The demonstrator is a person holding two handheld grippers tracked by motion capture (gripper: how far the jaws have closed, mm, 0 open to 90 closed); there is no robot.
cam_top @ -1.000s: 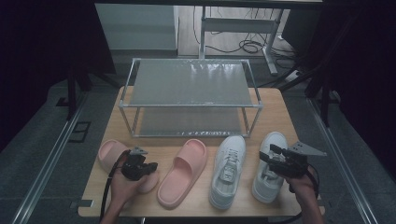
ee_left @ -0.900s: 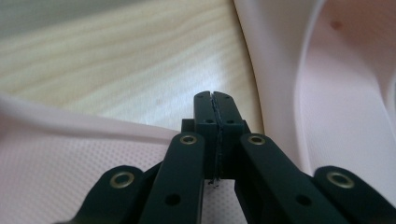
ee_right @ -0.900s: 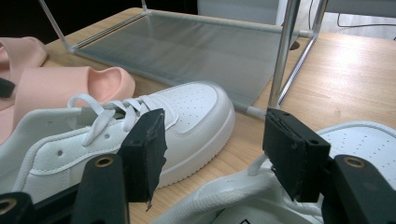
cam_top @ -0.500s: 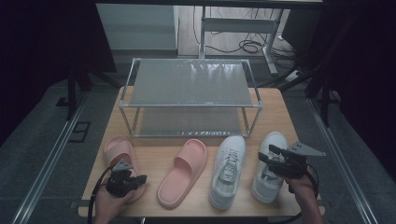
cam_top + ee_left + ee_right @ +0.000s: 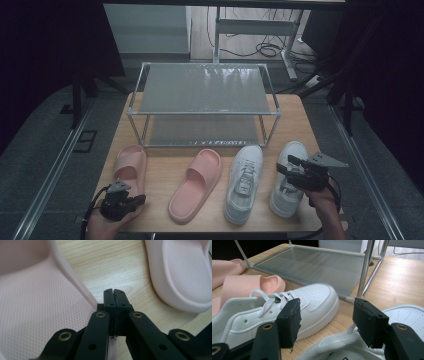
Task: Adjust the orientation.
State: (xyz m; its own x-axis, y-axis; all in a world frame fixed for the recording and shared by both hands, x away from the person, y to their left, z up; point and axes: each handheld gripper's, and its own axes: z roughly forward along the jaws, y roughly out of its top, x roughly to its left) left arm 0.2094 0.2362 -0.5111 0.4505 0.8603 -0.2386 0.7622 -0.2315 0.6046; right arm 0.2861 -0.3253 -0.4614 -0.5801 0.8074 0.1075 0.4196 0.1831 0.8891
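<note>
Where the left gripper (image 5: 120, 202) sits at the near left corner of the light wooden table (image 5: 165, 167), its black jaws are pressed flat together with nothing between them, as the left gripper view shows. In that view the tips lie over bare wood just beside the raised rim of the left pale pink rubber slide sandal (image 5: 37, 315), whose dotted footbed fills the left side, while the right pink slide sandal (image 5: 185, 277) lies across the gap of wood at the upper right.

The right gripper (image 5: 292, 169), with its grey three-cornered plate, is held above the far-right white lace-up sneaker (image 5: 289, 180), and its jaws stand wide apart and empty. Seen from the right gripper view, the gap between the jaws frames the toe of the other white sneaker (image 5: 287, 312), and the nearer one (image 5: 407, 317) lies under the right jaw.

From above, the four shoes lie in a row along the near half of the table, toes pointing away from the person: two sandals at left, two sneakers at right. Behind them stands a two-tier metal-framed shoe rack with grey mesh shelves (image 5: 202, 92), both shelves bare.
</note>
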